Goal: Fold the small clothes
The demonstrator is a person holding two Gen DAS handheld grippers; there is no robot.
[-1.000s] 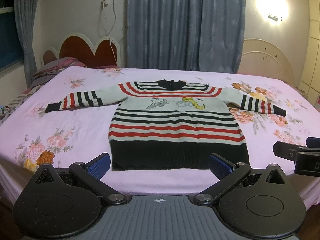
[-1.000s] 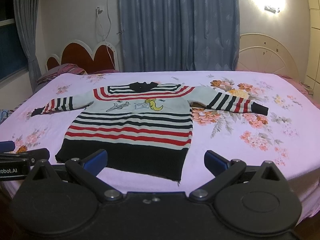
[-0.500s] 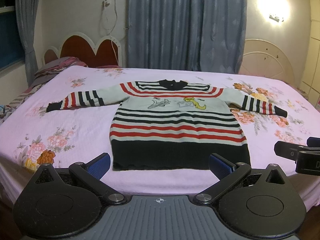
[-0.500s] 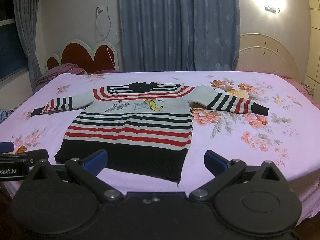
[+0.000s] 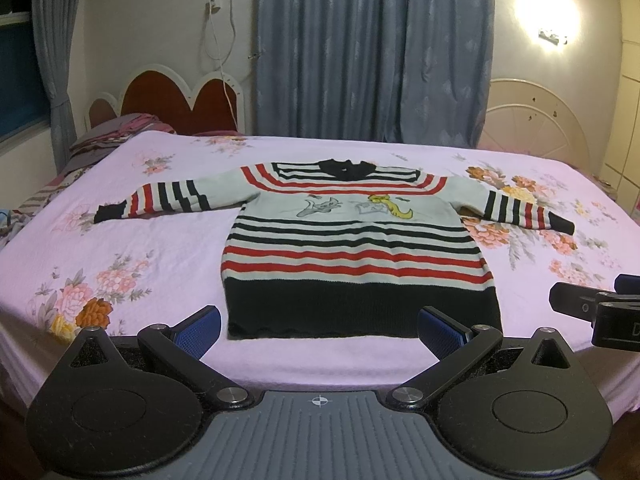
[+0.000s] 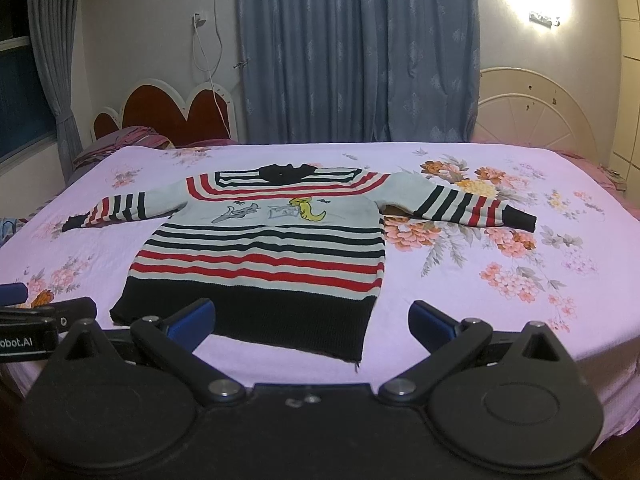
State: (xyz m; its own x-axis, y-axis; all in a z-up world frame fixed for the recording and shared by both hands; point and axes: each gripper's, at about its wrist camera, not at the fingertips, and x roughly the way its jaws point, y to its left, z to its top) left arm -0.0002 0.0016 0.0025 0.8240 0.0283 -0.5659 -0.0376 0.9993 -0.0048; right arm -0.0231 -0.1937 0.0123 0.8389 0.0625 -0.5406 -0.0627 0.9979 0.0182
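Broadly, the scene is a bedroom, and the working surface is a wide bed [image 5: 168, 248] covered with a pink sheet printed with clusters of peach and orange flowers. A small knitted sweater with red, black and pale grey stripes [image 5: 356, 248] lies flat and face up on the middle of the bed, its black collar toward the far side and its broad black hem toward the near edge. Both sleeves are stretched out sideways, one to the left and one to the right, each ending in a black cuff. A grey and a yellow cartoon figure sit on the chest.

At the far left a dark red headboard with a white scalloped rim [image 5: 180, 100] stands against the wall, with purple bedding piled just in front of it. Long blue-grey curtains [image 5: 372, 48] hang behind the bed at the far side, and a white cable [image 5: 222, 40] dangles down the wall to their left. A lit wall lamp [image 5: 550, 12] glows at the far right above a pale cream fan-shaped bed end [image 5: 532, 124].

The left gripper [image 5: 319, 330] hovers just above the near edge of the bed in front of the hem, its blue-padded fingers spread wide and holding nothing. The right gripper [image 6: 311, 320] is beside it to the right, likewise spread apart and empty, with the sweater's near right hem corner between its fingers in view.
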